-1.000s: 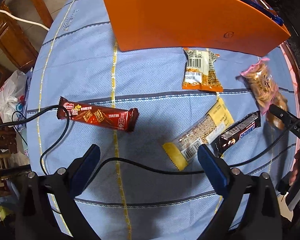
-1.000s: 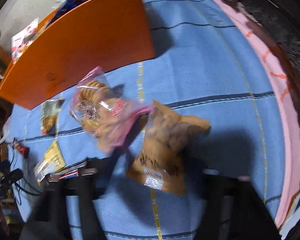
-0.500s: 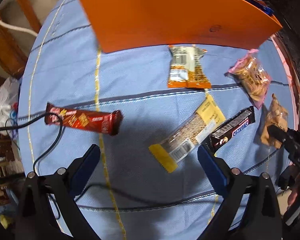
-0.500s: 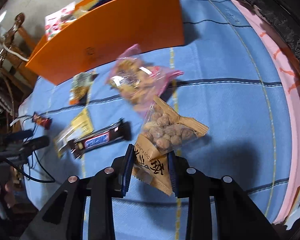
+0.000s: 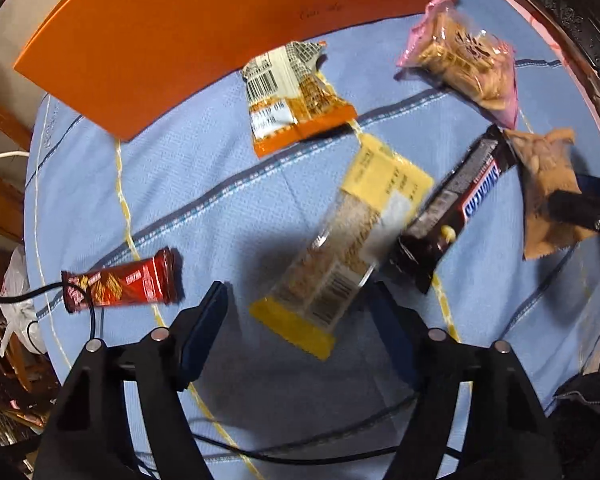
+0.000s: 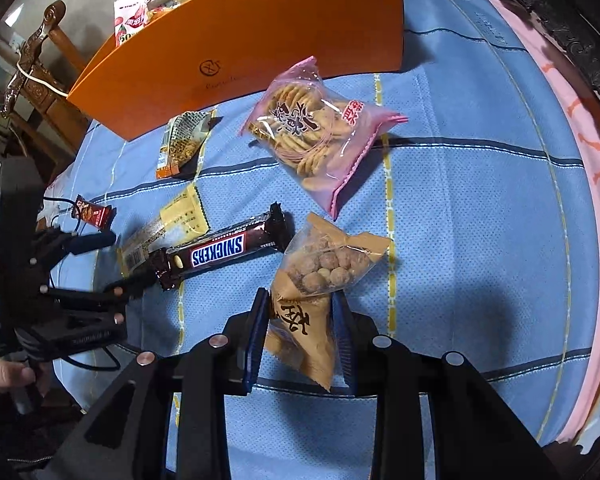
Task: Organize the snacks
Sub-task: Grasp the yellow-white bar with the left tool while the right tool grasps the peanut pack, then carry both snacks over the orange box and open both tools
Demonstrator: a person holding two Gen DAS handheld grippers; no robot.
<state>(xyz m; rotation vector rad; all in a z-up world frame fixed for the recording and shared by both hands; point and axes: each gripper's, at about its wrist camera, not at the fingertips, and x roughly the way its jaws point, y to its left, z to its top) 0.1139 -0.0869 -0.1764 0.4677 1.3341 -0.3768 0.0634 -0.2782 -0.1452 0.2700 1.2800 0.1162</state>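
Right gripper (image 6: 300, 312) steeply down, clamping nut bag (image 6: 320, 280)

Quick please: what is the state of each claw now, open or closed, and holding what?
Left claw: closing around the yellow-ended bar, pads not yet pressing on it.
Right claw: shut on the tan nut packet.

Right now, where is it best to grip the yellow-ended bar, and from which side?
Probably grip the yellow-ended bar across its narrow clear middle, coming from above. It lies flat and long, its side edge touching the Snickers bar; the left gripper is closing around its near end.
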